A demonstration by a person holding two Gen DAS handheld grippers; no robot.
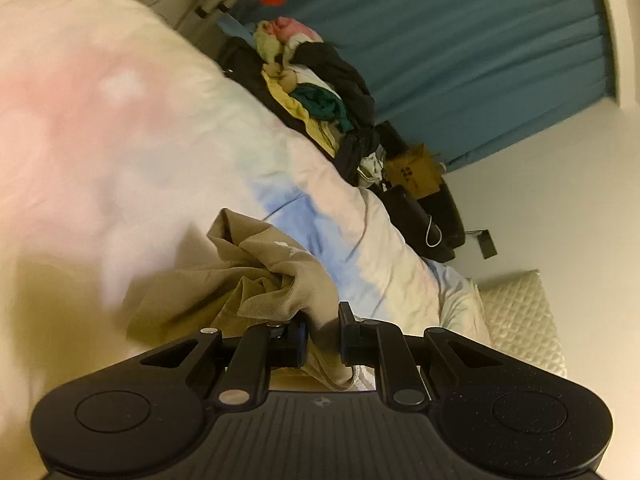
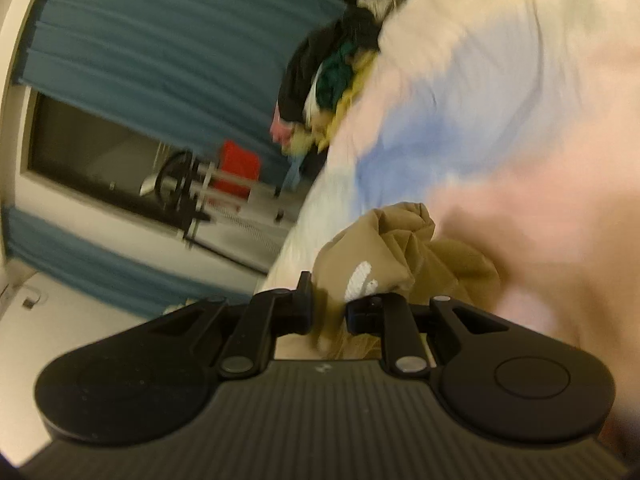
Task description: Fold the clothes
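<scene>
Khaki garment (image 1: 256, 280), crumpled and bunched, with a small white print on it, lying on the pastel bedspread (image 1: 160, 140) close in front of both cameras. Gathered into loose folds and ridges, not spread flat. Pinched at one edge by the left gripper (image 1: 324, 336), fingers drawn close with a fold of the cloth passing down between them. Same khaki garment (image 2: 400, 248) in the right wrist view, white print facing the lens, a bunch of its fabric caught between the narrowly set fingers of the right gripper (image 2: 328, 308); some motion blur here, so exact contact at the pads hard to judge, yet cloth plainly filling the gap. Bedspread mottled in pink, pale blue and cream, wrinkled, running away from the garment toward the far edge of the bed. Heaped along that far edge, well apart from the garment, a pile of clothes (image 1: 320, 96): black, yellow, dark green, pink and white pieces tangled together. Beyond the pile, a teal curtain (image 1: 460, 40). Near the pile's end, a brown cardboard box (image 1: 412, 172) and dark objects beside it. Quilted cream pillow (image 1: 520, 320) just beside the bedspread. Red object (image 2: 240, 168) by a window frame in the right wrist view.
</scene>
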